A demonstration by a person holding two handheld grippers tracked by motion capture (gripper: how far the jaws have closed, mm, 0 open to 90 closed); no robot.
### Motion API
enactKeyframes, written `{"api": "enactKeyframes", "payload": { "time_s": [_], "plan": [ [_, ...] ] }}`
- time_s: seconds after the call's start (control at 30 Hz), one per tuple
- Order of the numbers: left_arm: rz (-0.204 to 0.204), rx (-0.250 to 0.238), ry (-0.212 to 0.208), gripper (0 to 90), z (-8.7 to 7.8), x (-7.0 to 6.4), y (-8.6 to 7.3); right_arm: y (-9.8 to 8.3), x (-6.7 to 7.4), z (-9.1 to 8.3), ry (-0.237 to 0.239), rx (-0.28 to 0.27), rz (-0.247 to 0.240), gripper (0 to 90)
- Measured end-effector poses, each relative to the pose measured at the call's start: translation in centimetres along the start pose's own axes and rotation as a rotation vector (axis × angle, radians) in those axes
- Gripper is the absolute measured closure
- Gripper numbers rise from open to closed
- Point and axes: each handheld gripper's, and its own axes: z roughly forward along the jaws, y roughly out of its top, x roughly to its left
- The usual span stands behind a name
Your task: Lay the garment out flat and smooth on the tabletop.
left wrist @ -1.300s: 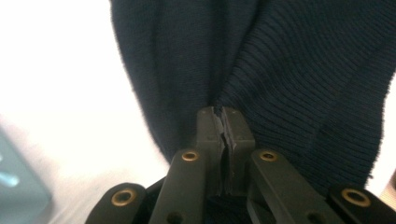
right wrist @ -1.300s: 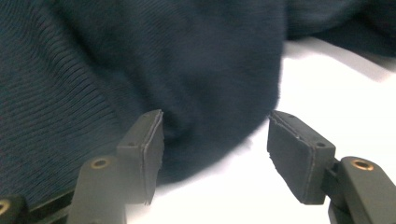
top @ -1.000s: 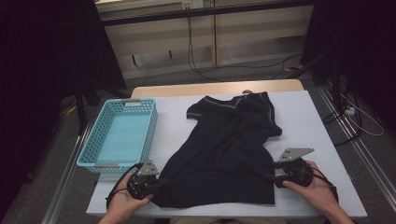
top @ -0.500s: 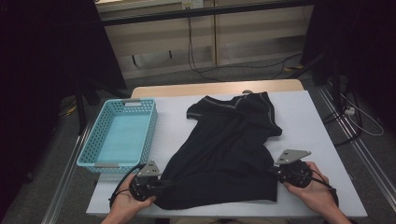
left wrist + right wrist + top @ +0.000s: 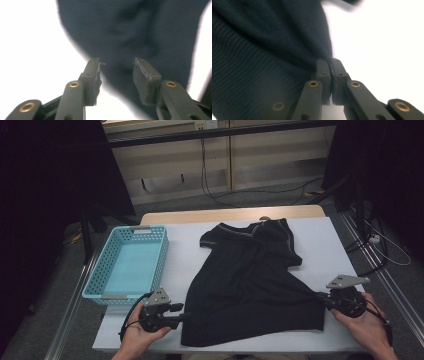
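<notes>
Black short-sleeved T-shirt (image 5: 250, 280), ribbed knit, pale trim at collar and sleeve. Lies spread but rumpled on the white table, collar at the far side, hem near the front edge, right hem corner drawn outward.

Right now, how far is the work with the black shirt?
Done: the black shirt lies spread on the white table. In hand: the right gripper pinches its hem corner; the left gripper has just been opening, cloth loose between its jaws. Left: the blue basket holds nothing, so folding or storing probably remains.
</notes>
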Motion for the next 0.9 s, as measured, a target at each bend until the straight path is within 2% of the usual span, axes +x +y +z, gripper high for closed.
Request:
{"api": "enactKeyframes", "payload": {
  "time_s": [0.07,0.17,0.27,0.33,0.4,0.47,0.5,0.57,0.6,0.63,0.8,0.9],
  "plan": [
    [-0.032,0.005,-0.043,58.4,0.3,0.4,-0.1,0.0,0.2,-0.2,0.027,-0.012,-0.005,87.2],
    [-0.045,0.026,-0.067,53.2,1.0,0.1,-0.1,0.0,0.7,0.4,0.043,0.008,-0.031,87.1],
    [-0.034,0.066,-0.059,47.8,2.0,-0.2,0.0,-0.1,0.7,0.8,0.049,0.016,-0.034,87.0],
    [-0.006,0.103,-0.034,46.5,2.9,-0.4,0.1,-0.1,0.7,0.8,0.05,0.016,-0.031,86.9],
    [0.019,0.093,-0.024,46.2,3.2,-0.6,0.3,-0.1,0.7,0.9,0.052,0.013,-0.029,86.8],
    [0.009,0.095,-0.017,52.5,3.2,-0.6,0.3,0.0,0.7,0.9,0.053,0.011,-0.029,86.7],
    [0.011,0.097,-0.031,58.6,3.1,-0.6,0.3,0.0,0.8,0.9,0.054,0.009,-0.03,86.6],
    [0.009,0.105,-0.069,78.8,3.1,-0.8,0.4,0.0,0.8,1.1,0.062,0.007,-0.03,86.5],
    [0.016,0.112,-0.067,84.2,3.1,-1.0,0.5,0.0,0.8,1.1,0.064,0.007,-0.031,86.5],
    [0.029,0.122,-0.067,85.4,2.9,-1.0,0.6,0.0,0.7,1.1,0.067,0.008,-0.032,86.5],
    [0.023,0.128,-0.058,86.5,1.5,-0.2,-0.2,-0.2,0.5,1.0,0.075,0.001,-0.013,86.3],
    [-0.004,0.123,-0.049,86.9,0.2,0.3,-1.1,-0.3,0.4,0.9,0.084,-0.006,-0.012,86.2]
  ]
}}
